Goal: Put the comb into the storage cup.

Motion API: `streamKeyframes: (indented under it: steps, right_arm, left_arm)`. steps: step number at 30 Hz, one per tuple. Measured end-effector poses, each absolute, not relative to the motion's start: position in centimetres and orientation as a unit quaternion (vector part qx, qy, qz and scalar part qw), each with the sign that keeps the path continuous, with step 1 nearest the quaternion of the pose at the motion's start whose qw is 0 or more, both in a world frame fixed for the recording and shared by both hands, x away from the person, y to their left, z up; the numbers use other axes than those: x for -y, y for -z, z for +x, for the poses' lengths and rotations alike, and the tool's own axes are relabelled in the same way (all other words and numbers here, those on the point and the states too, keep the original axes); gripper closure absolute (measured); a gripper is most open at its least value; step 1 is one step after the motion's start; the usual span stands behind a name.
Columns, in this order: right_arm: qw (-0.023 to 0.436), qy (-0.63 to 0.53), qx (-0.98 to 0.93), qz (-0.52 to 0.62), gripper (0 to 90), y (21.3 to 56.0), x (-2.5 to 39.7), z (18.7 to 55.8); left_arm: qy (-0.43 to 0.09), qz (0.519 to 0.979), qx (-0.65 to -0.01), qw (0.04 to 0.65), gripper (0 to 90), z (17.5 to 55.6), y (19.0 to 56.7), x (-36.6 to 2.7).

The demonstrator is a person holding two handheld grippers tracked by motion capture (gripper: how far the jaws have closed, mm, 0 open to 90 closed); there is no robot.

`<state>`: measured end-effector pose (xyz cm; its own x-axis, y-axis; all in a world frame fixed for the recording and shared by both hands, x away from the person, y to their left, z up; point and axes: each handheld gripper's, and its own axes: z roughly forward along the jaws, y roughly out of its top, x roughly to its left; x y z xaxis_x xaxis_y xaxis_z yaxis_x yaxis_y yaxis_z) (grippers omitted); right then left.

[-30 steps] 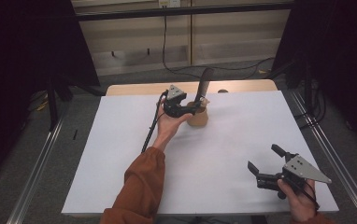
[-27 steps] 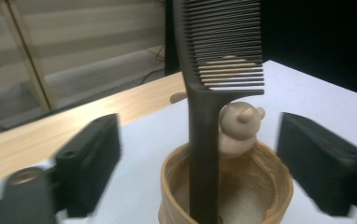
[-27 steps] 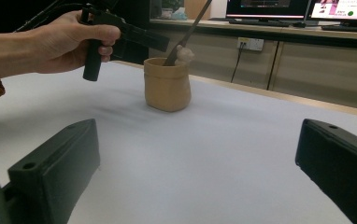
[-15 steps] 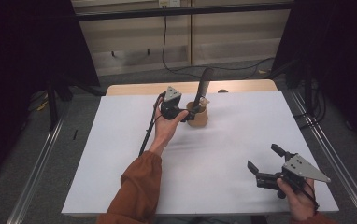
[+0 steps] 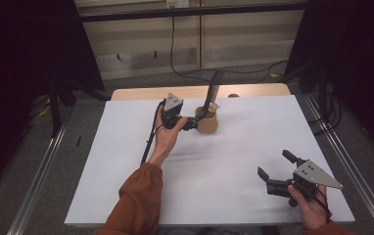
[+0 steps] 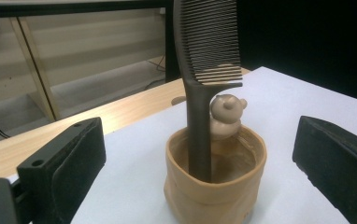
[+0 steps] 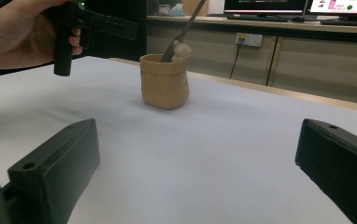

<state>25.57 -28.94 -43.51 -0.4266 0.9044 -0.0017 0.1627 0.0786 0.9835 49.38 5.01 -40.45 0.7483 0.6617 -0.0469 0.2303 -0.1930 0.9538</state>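
— Looking down from the high view, what does the left gripper do?
— It is held at the far middle of the white surface, jaws spread, with the tan pot just ahead of their tips. A dark comb stands in the pot, leaning away. The right gripper sits near the surface's near right corner, its jaws apart around nothing, well away from the pot.

— And the left gripper view?
— The pot stands between the two parted jaws and a little beyond them, touching neither. The comb rises from inside it, handle down, teeth up, with a small bear-shaped figure on the rim behind the handle.

— What about the right gripper view?
— Its jaws stand wide open over bare surface. The pot is far ahead, between them, with the comb tilted in it. The left gripper shows to the pot's left, in a hand.
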Motion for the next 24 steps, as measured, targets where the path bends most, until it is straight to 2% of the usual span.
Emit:
streamKeyframes:
  steps: [8, 24]
  right_arm:
    - [0.345, -0.539, -0.649, 0.411, 0.0, 43.6, 29.1, 25.5]
    - [0.351, -0.535, -0.650, 0.411, 0.0, 43.4, 29.1, 24.9]
  left_arm:
    - [-0.209, 0.721, -0.314, 0.580, 2.8, 48.4, 40.0, -6.1]
    - [-0.219, 0.708, -0.310, 0.596, 3.2, 46.0, 39.2, -8.9]
